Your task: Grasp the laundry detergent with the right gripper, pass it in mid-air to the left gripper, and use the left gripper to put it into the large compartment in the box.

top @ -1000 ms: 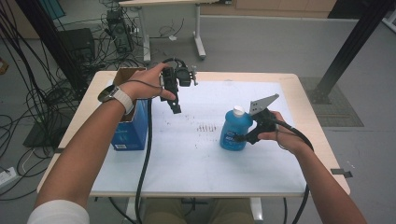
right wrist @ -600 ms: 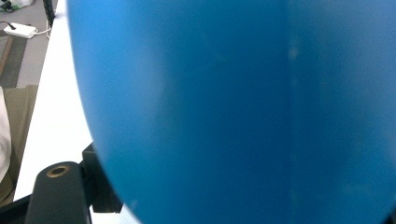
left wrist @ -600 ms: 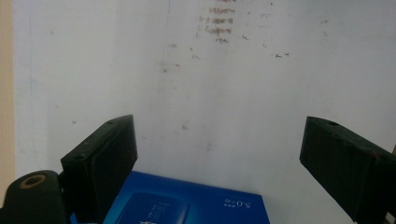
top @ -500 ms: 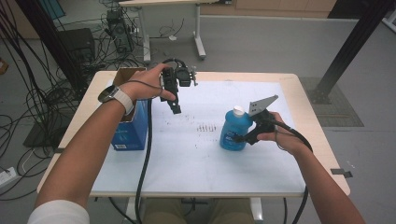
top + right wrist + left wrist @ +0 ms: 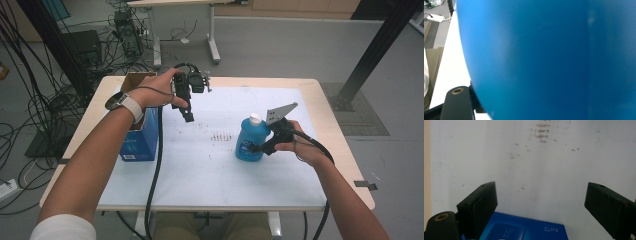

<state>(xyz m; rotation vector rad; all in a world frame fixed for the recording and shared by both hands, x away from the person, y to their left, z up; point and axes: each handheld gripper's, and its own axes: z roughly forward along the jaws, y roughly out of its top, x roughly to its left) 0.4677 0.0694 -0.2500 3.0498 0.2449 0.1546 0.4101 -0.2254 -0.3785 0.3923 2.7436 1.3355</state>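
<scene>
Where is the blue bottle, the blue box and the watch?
blue bottle (image 5: 248, 142): high view, on its blue body.
blue box (image 5: 141, 140): high view, on its top face.
watch (image 5: 119, 101): high view, on its dark face.

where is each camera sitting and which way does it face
High view: fixed above the person's side, facing forward and down on the table; both forearms show, the left hand-held gripper raised, the right hand-held gripper at the blue bottle.
Left gripper view: rides that gripper, looking down past its two wide-apart black jaws at the white mat and blue box.
Right gripper view: pressed close against the blue bottle; one jaw base shows.
Shared: the box, bottle and mat also appear in the high view.
</scene>
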